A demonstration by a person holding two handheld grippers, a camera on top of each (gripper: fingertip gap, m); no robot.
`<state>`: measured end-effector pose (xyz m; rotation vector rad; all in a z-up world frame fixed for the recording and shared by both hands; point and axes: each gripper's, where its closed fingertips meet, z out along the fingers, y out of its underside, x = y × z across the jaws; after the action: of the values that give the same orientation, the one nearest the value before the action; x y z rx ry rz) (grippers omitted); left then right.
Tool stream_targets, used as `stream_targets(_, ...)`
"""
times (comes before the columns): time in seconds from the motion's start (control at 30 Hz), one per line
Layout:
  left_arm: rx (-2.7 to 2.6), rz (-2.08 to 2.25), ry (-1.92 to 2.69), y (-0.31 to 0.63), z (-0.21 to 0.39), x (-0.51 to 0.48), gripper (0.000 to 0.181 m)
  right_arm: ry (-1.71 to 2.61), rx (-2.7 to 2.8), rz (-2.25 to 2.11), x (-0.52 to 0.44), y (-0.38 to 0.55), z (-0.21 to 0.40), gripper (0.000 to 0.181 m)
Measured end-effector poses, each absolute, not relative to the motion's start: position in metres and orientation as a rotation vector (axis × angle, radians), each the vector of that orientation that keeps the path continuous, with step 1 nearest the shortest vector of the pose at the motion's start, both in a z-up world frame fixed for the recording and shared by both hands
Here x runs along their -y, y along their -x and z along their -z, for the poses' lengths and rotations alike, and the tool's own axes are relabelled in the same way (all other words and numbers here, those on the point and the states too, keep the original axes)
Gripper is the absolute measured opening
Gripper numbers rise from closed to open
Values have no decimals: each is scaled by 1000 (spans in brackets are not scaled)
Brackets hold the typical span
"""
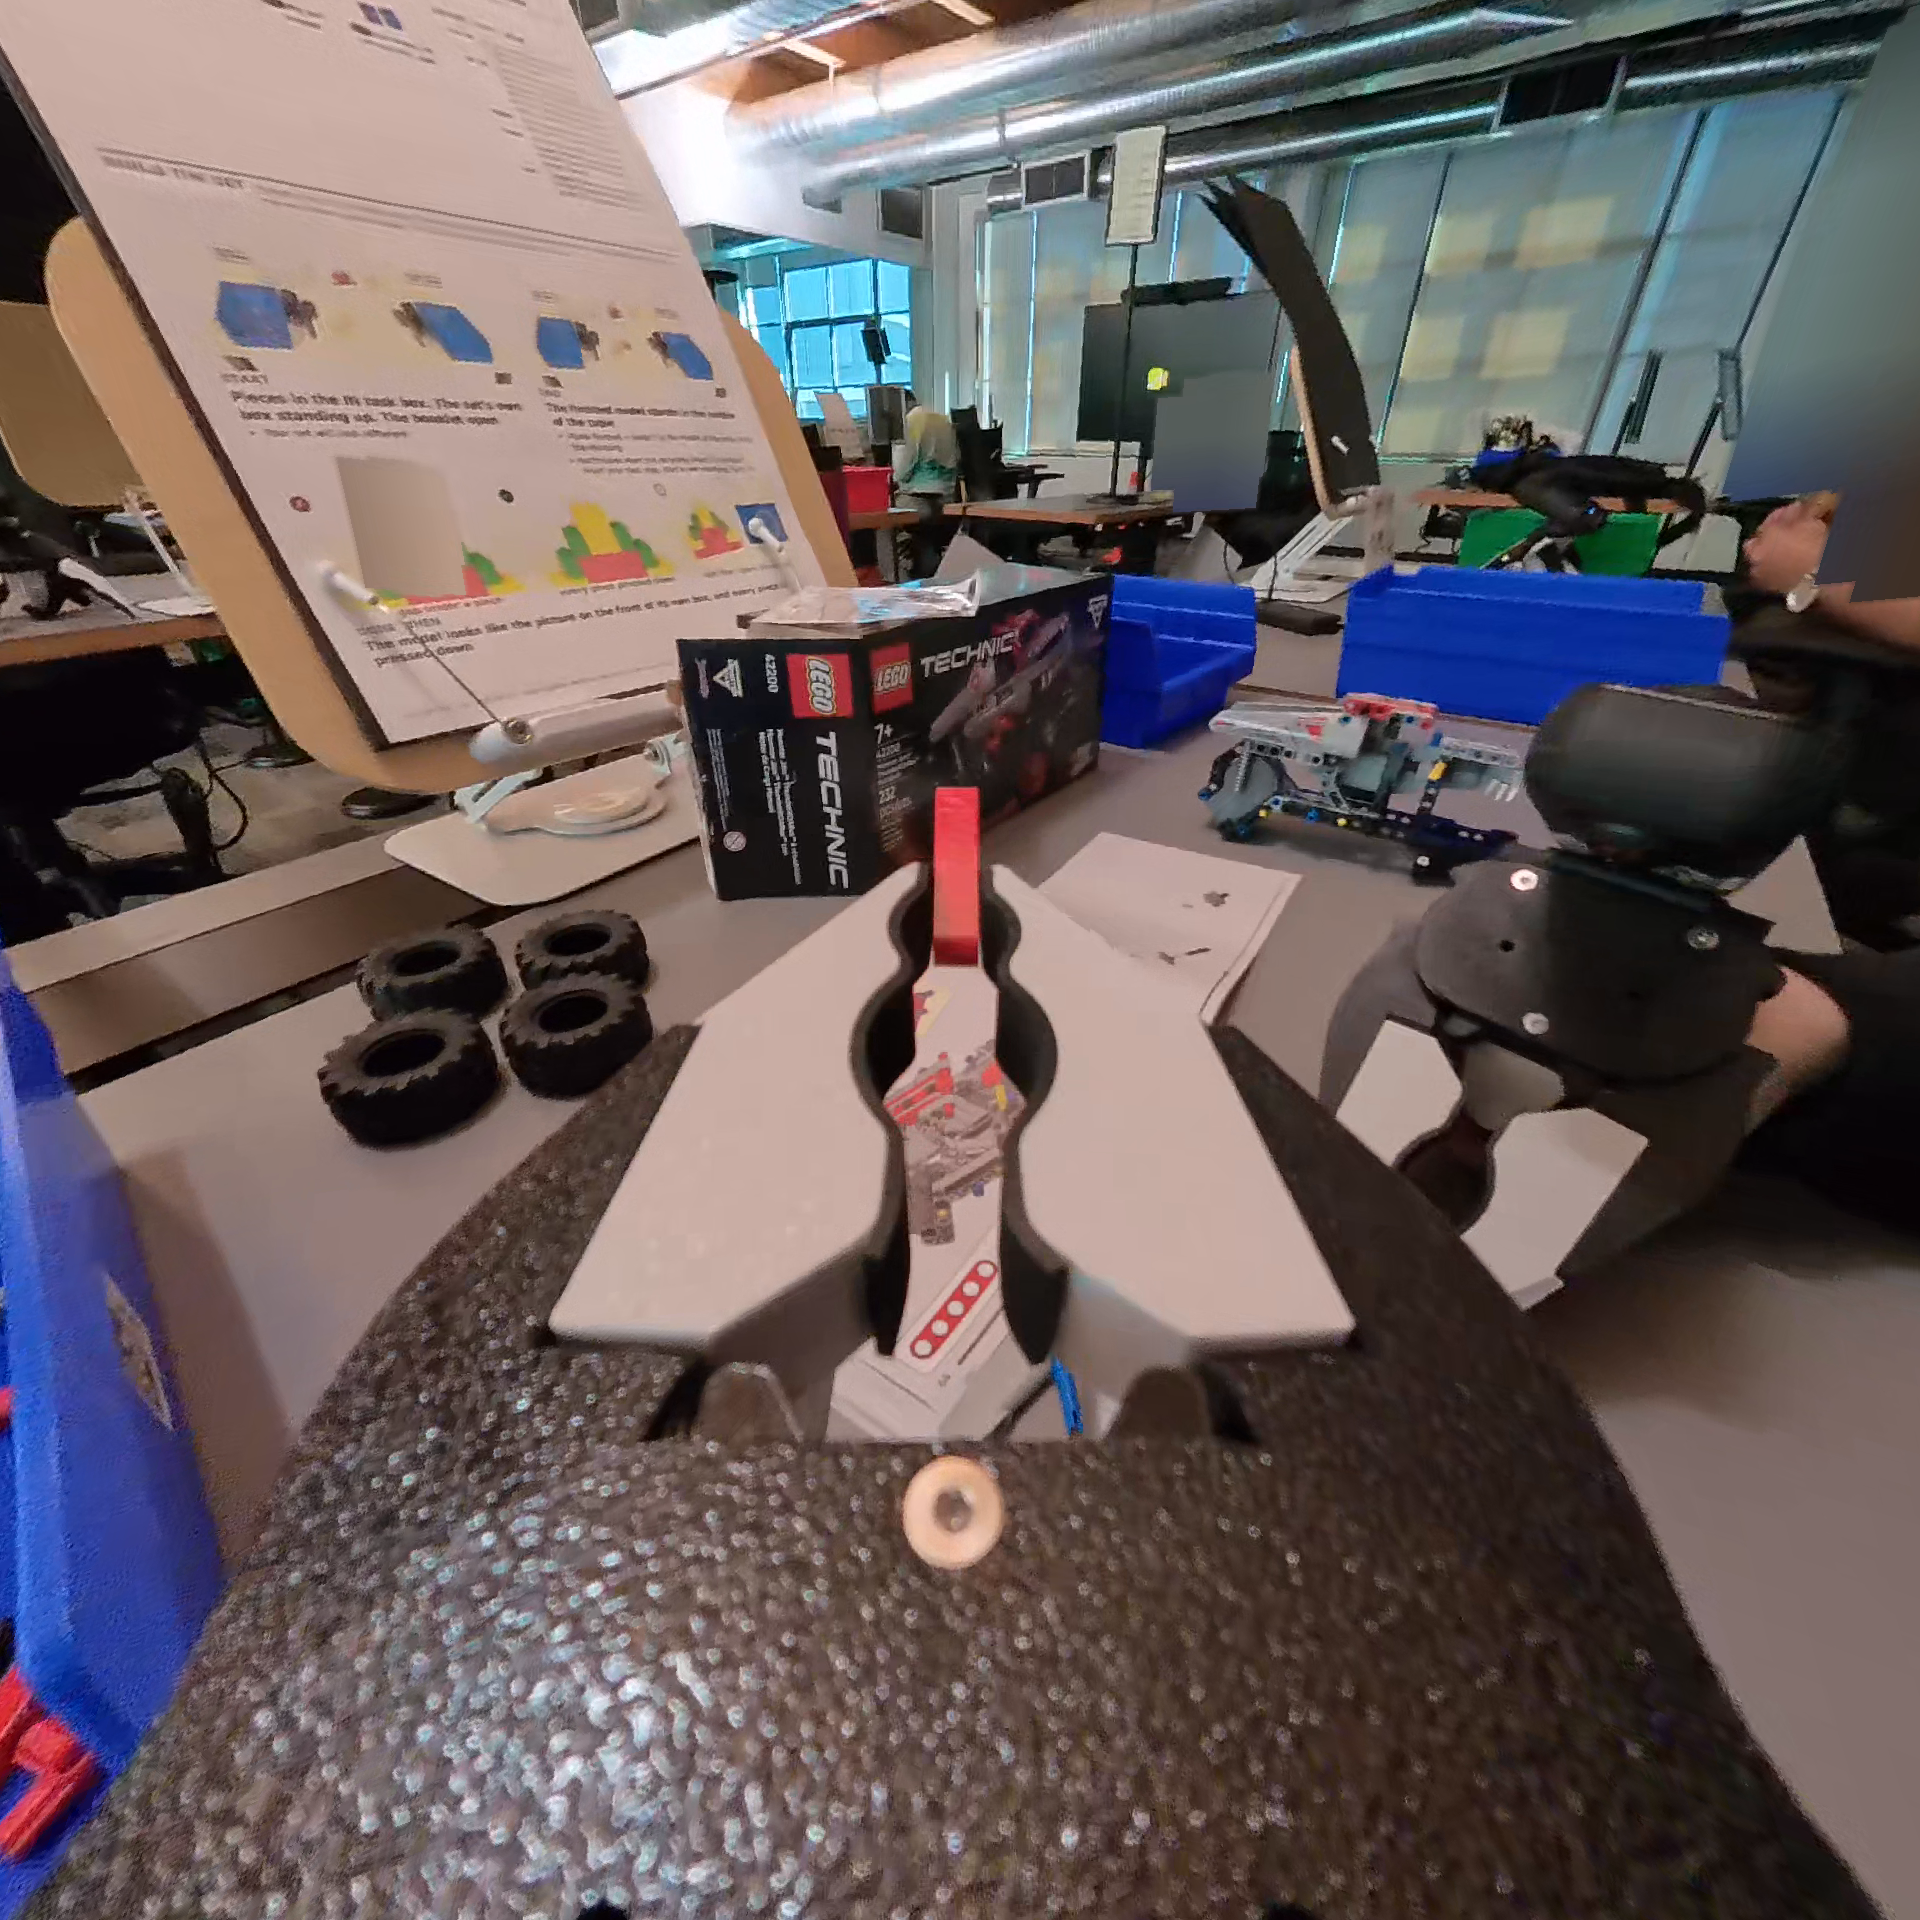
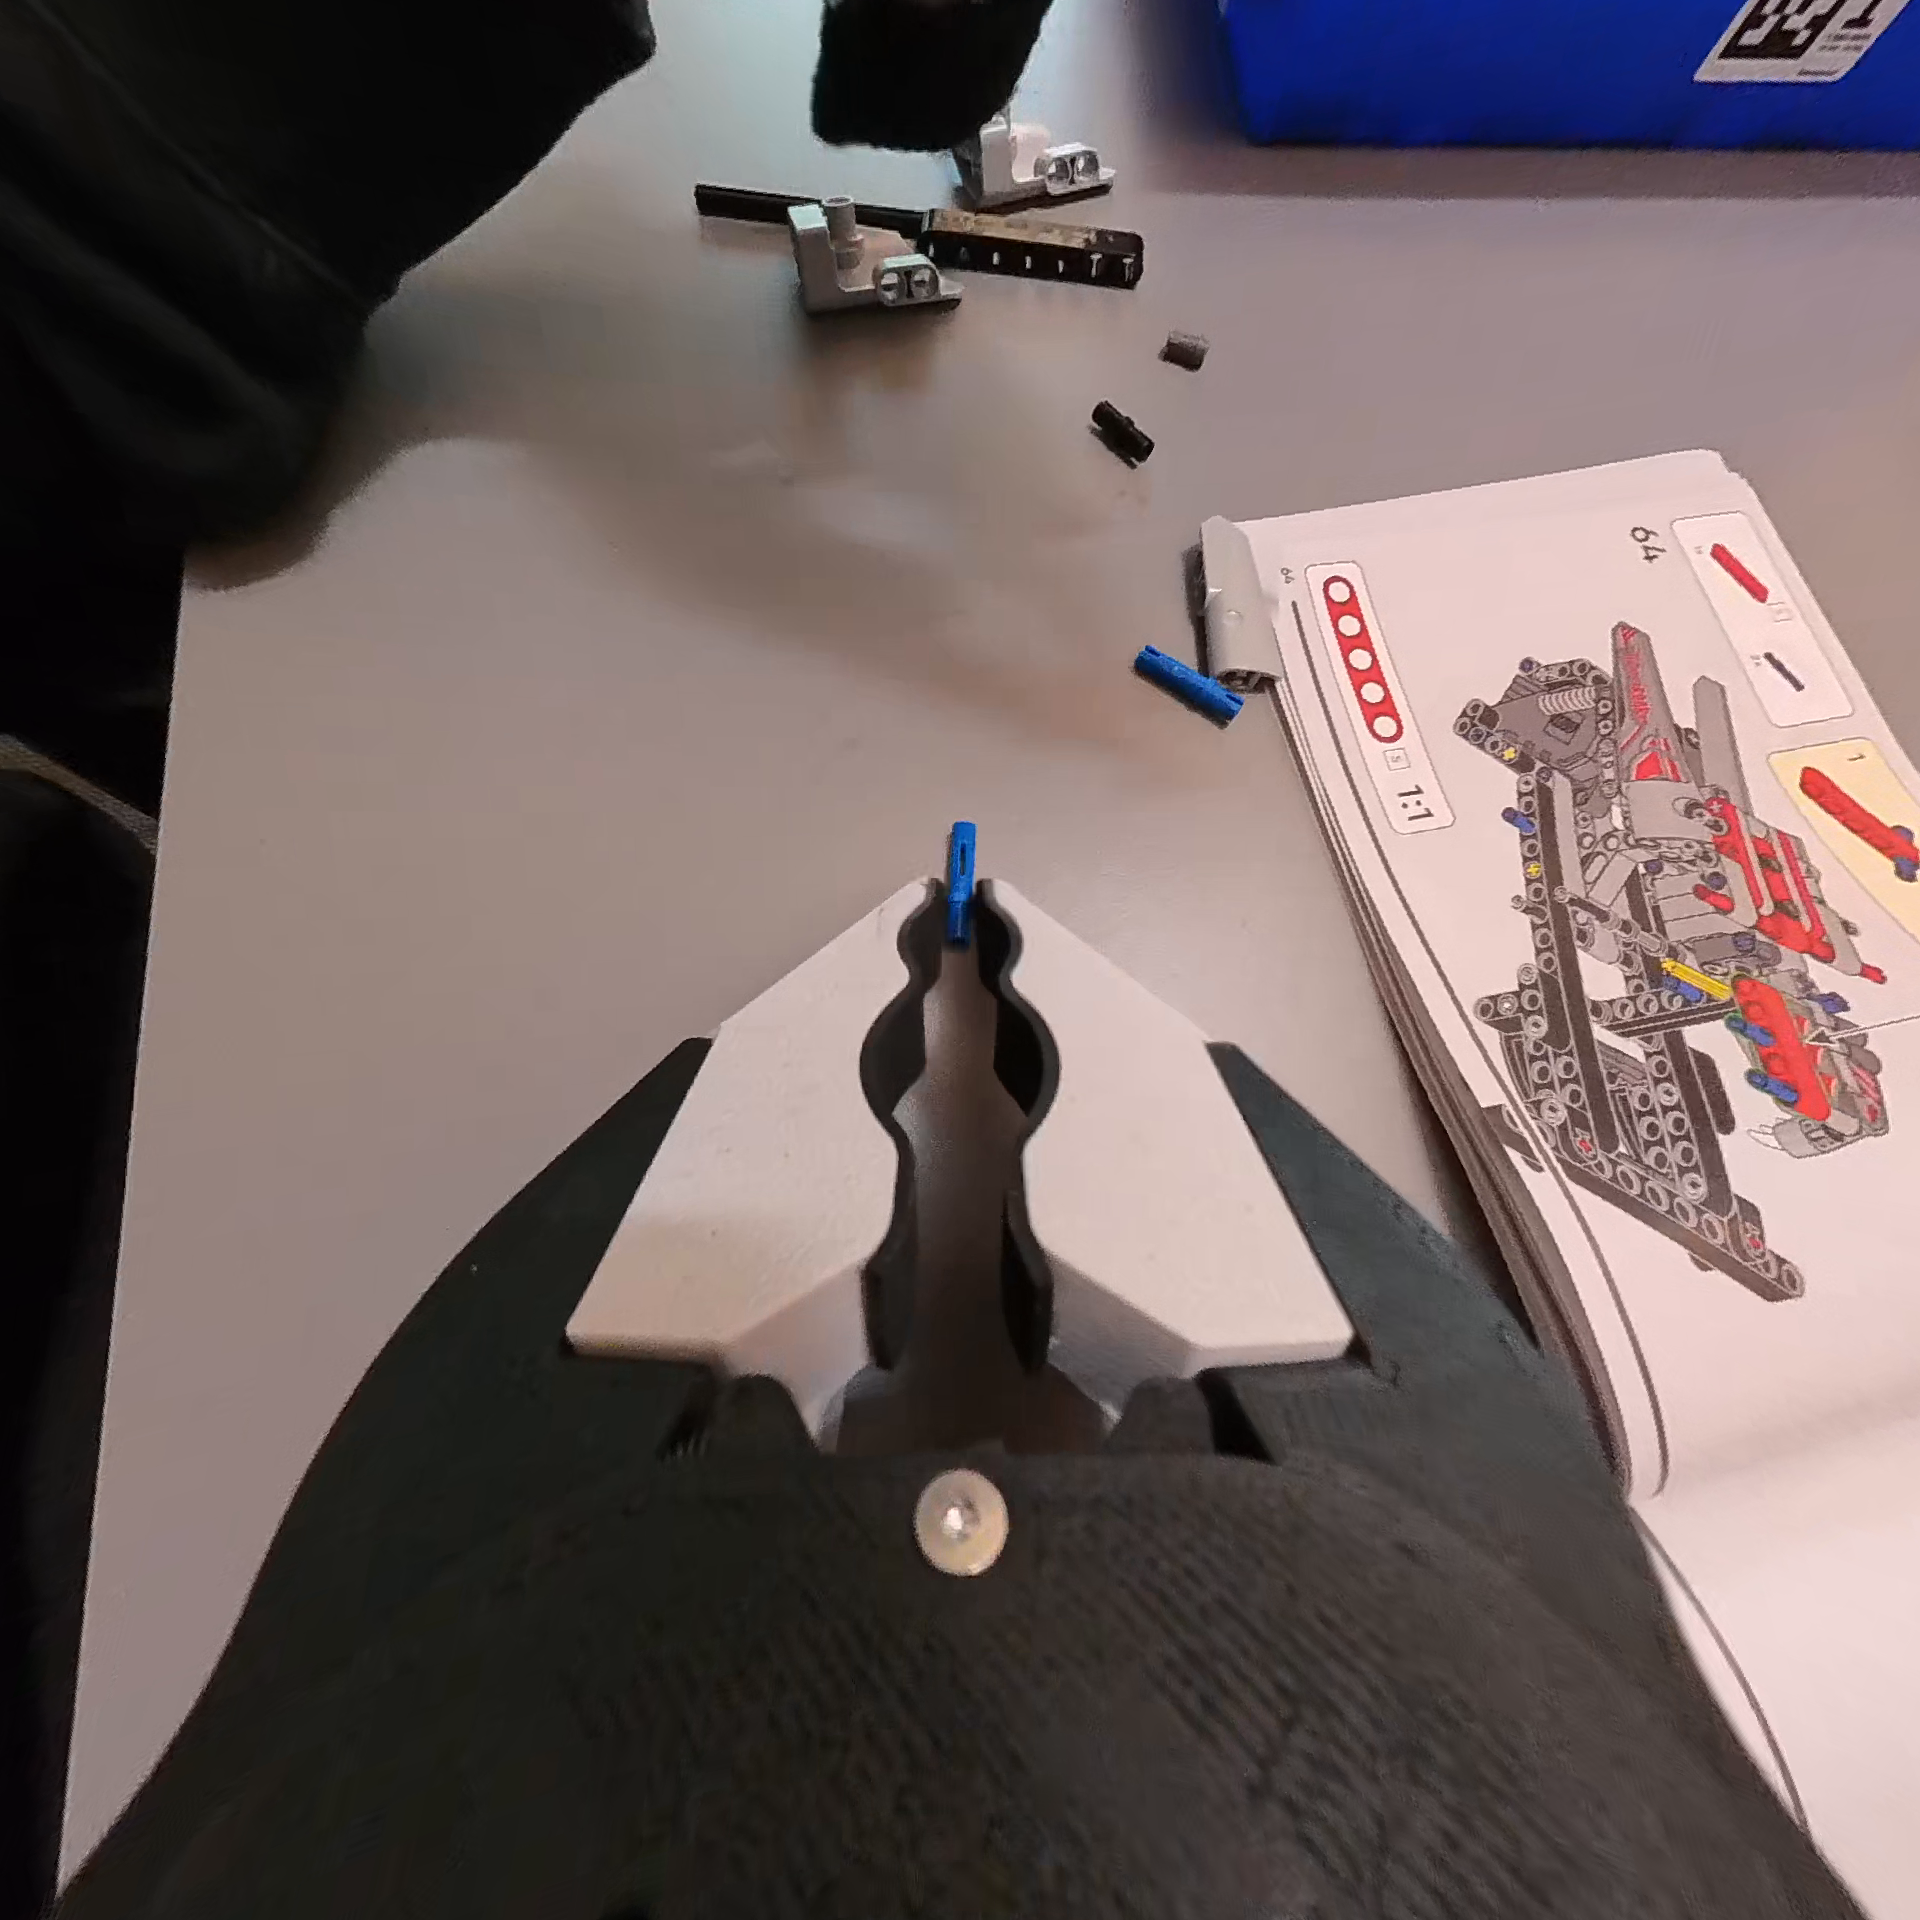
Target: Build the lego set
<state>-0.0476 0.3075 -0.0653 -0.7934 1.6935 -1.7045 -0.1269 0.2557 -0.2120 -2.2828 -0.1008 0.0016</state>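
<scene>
Your left hand-held gripper (image 1: 957, 883) is clamped on a straight red plastic beam (image 1: 955, 875) standing upright above the grey desk (image 1: 260, 1195), while your right hand-held gripper (image 2: 961, 894), beside it, pinches a small blue plastic pin (image 2: 960, 883) pointing forward along its fingers, over the desk beside the open instruction booklet (image 2: 1621, 935).

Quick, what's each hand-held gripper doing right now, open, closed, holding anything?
Left hand-held gripper: closed on a red beam.
Right hand-held gripper: closed on a small blue pin.
</scene>
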Motion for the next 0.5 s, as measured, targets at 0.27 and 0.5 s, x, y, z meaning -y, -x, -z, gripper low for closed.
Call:
stream_targets(0.27, -1736, 1562, 749, 42, 68, -293, 5, 2251, 122, 167, -253, 113, 207, 4)
stream_targets(0.5, -1828, 1438, 801, 35, 86, -280, 6, 2050, -37, 194, -241, 84, 174, 4)
